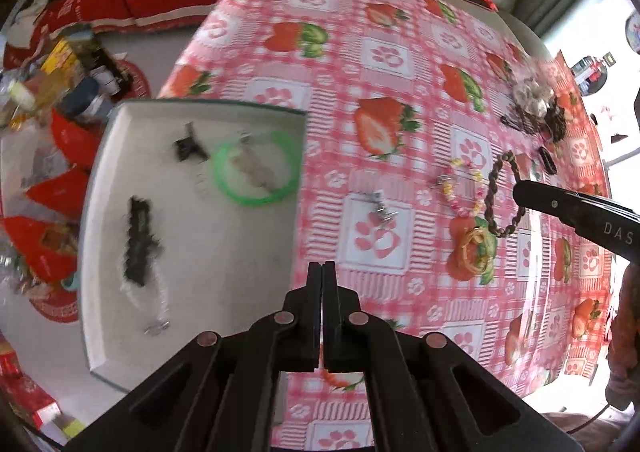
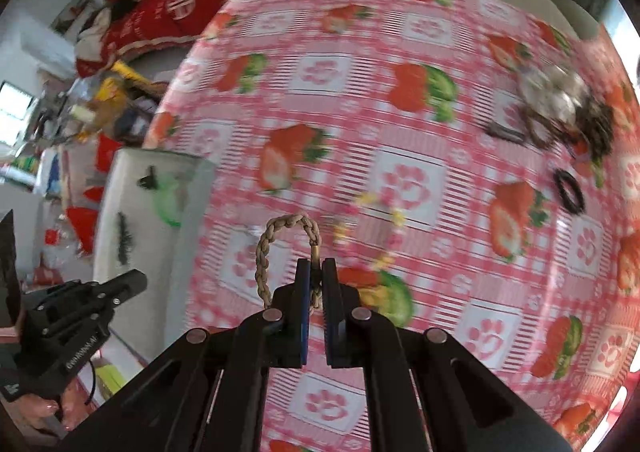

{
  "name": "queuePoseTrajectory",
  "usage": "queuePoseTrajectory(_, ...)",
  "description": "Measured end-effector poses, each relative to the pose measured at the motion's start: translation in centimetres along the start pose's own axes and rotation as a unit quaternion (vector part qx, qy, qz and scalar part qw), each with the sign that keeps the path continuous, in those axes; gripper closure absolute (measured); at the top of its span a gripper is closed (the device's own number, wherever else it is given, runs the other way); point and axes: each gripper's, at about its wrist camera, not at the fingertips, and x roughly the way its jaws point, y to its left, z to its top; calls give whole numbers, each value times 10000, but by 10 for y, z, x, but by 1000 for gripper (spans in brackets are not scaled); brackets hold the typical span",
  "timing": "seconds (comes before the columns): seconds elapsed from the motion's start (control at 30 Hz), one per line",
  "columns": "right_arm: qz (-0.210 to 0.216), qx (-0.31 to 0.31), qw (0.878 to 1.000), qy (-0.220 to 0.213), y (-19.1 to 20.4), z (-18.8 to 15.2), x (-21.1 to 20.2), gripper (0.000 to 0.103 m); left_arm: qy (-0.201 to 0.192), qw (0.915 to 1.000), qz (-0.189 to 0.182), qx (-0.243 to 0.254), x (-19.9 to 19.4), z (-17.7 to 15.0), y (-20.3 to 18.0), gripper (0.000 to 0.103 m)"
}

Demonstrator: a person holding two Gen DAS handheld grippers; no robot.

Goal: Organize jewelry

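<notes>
While your right tool [image 2: 316, 272] is clamped on the braided cord bracelet [image 2: 280, 248], lifted off the bench [image 2: 440, 332], carry it left to the white tray [image 1: 192, 252] and release low, beside the green bangle [image 1: 256, 168]. Left tool [image 1: 322, 272] together, empty; keep it aside.

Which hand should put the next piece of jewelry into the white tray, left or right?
Right. The right gripper is already shut on the braided bracelet, lifted off the tablecloth. The left gripper is shut with nothing between its fingers, beside the white tray.
</notes>
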Motion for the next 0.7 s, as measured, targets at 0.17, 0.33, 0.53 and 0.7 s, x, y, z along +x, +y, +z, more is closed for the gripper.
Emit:
queuePoseTrajectory(0.17,203,-374,9990,119,45,5,12,97,5,9994,85,-341,-8,-17,37,98)
queuePoseTrajectory(0.33,398,-578,9972,272,83,5,27,97,-32,9985,154,-521,-12,-28,57,98)
queuePoseTrajectory(0.53,454,-571,9966,375,93,1,34,97,-136,9996,226,107,-14,-28,36,98)
queuePoseTrajectory(0.7,228,-239,9989,343,59,-6,25,97,-93,9994,104,315,-4,-15,6,98)
